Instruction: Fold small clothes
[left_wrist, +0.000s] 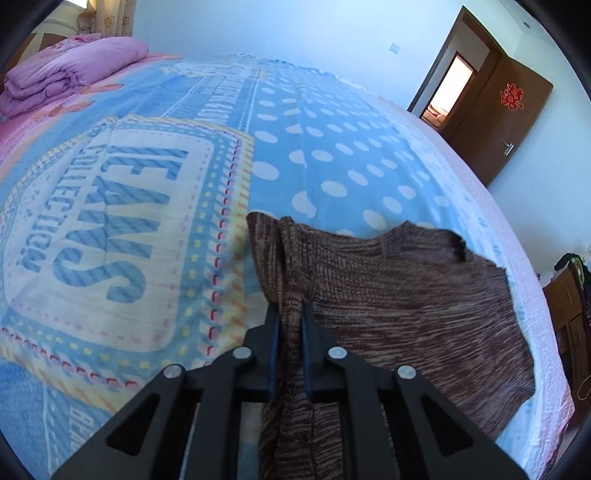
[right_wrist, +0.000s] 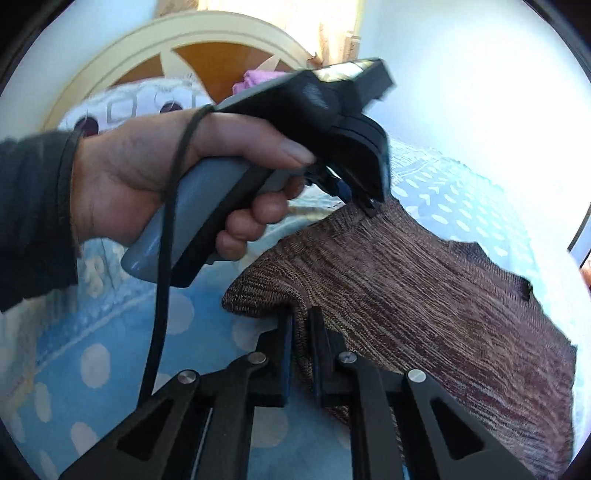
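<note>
A brown knitted garment (left_wrist: 388, 288) lies partly on the blue patterned bed cover (left_wrist: 147, 206). My left gripper (left_wrist: 291, 310) is shut on a bunched edge of it and lifts that edge off the bed. In the right wrist view the same garment (right_wrist: 424, 295) spreads to the right. My right gripper (right_wrist: 301, 317) is shut on its near edge. The left gripper (right_wrist: 369, 206), held by a hand, pinches the garment's far edge there.
A folded pink quilt (left_wrist: 70, 74) lies at the bed's far left. A brown door (left_wrist: 498, 122) stands open at the right. A wooden cabinet (left_wrist: 569, 325) stands beside the bed's right edge. A headboard (right_wrist: 177, 51) shows in the right wrist view.
</note>
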